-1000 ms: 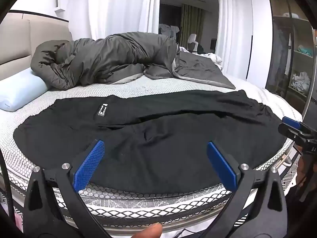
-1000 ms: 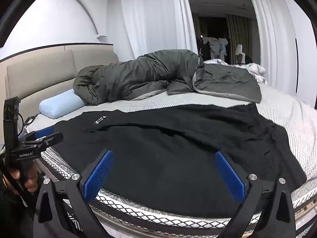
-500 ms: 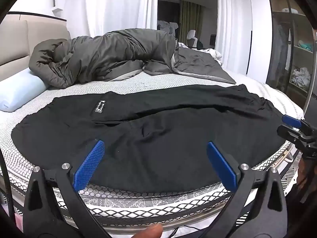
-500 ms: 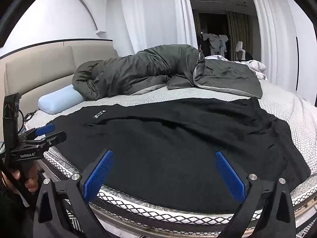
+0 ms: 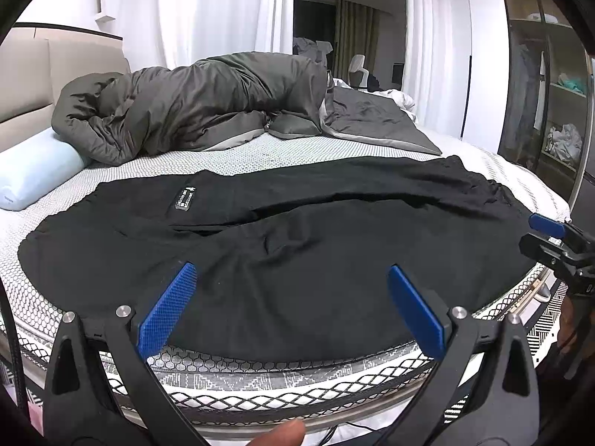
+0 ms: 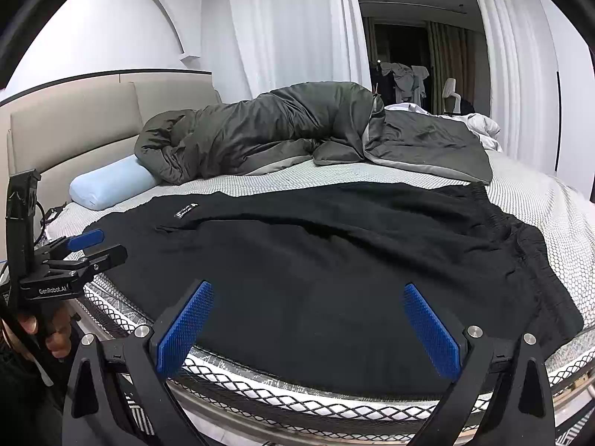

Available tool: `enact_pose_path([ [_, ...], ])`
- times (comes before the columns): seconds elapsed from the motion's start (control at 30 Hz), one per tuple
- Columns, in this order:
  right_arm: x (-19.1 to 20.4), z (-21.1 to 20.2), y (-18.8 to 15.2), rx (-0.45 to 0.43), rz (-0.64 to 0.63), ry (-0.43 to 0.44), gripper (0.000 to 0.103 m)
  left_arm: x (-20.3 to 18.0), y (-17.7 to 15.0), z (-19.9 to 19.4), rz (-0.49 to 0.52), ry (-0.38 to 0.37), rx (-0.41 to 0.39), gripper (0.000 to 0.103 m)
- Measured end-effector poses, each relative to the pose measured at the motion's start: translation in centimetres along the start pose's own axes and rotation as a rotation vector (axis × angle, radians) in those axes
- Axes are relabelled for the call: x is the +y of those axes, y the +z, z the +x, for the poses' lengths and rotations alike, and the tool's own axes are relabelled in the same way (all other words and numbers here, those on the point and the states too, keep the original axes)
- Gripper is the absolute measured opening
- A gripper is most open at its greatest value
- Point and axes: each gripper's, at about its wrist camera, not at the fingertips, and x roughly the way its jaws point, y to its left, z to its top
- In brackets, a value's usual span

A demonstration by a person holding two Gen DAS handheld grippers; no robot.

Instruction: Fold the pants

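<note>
**Both tools close in on the pants at the bed's edge**

Nearest to me, a fingertip (image 5: 277,434) shows under the left gripper (image 5: 293,306), whose jaws are spread wide and hold nothing. The right gripper (image 6: 308,325) is the same: blue pads far apart, nothing between them. Over the last second both have eased a little closer and lower toward the bed (image 5: 260,373), so the near hem fills more of each view. To me that means the approach is nearly over and the first grab is about to come; no fold has been started.

Each tool points across the bed from its near side, held roughly level, just above the mattress edge. The left one stands toward the leg end and the right one toward the waist end, well apart, with a hand (image 6: 35,334) wrapped round the left tool's grip as seen from the right.

Just beyond the jaws lie the black pants (image 5: 297,260), spread flat across the near part of the mattress, legs side by side, a small label (image 5: 185,197) facing up. The waistband (image 6: 520,238) looks gathered and a bit rumpled at the right end, though the dark cloth makes creases hard to read.

Farther back a pale blue pillow (image 6: 111,182) rests by the headboard, beside a bunched grey duvet (image 6: 290,130), well clear of the pants.
</note>
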Motion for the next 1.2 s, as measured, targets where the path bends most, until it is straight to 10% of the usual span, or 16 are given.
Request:
enact_pose_path([
  [1.2,-0.57,0.40,-0.29,0.011,0.006,-0.009,0.103,0.17,-0.16,0.13,0.001,0.010,0.001,0.102],
])
